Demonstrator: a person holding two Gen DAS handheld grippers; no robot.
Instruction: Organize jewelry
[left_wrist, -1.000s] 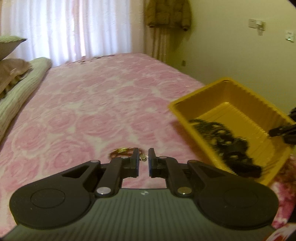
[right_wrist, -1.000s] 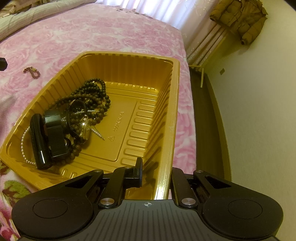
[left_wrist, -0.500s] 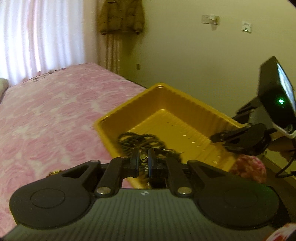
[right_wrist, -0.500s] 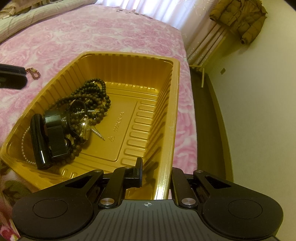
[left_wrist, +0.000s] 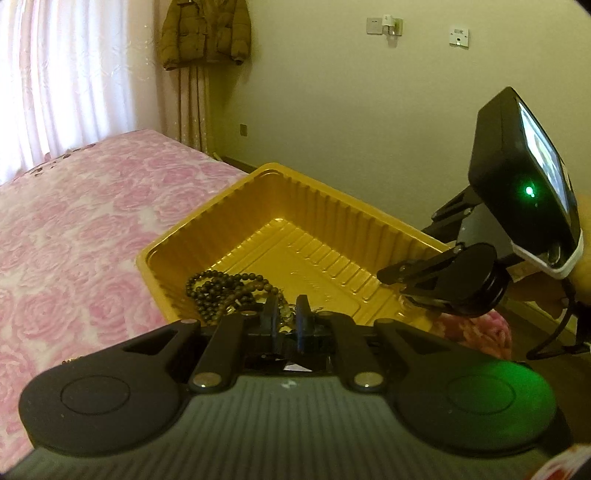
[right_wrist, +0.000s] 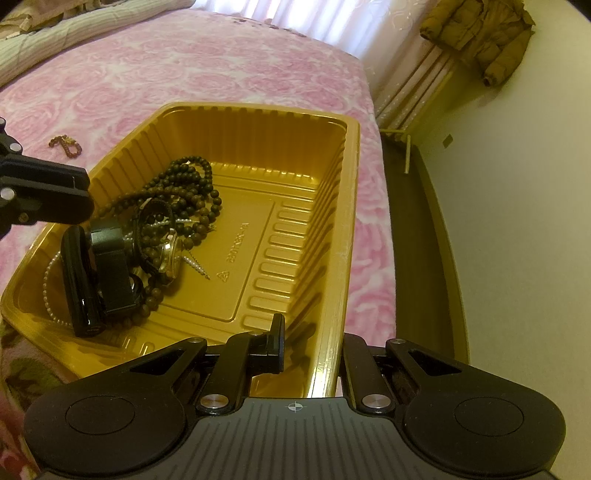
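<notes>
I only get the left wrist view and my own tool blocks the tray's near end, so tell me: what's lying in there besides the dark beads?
Observer: A chunky black strap and a pearl strand lie against the dark beads in the yellow tray.
Operator: Is the right tool really gripping the tray?
Observer: Yes. The right tool is shut on the near wall, one finger inside and one outside.
Operator: Anything on the bed yet to collect?
Observer: One small gold-brown bracelet lies on the pink bedspread, outside the tray.
</notes>
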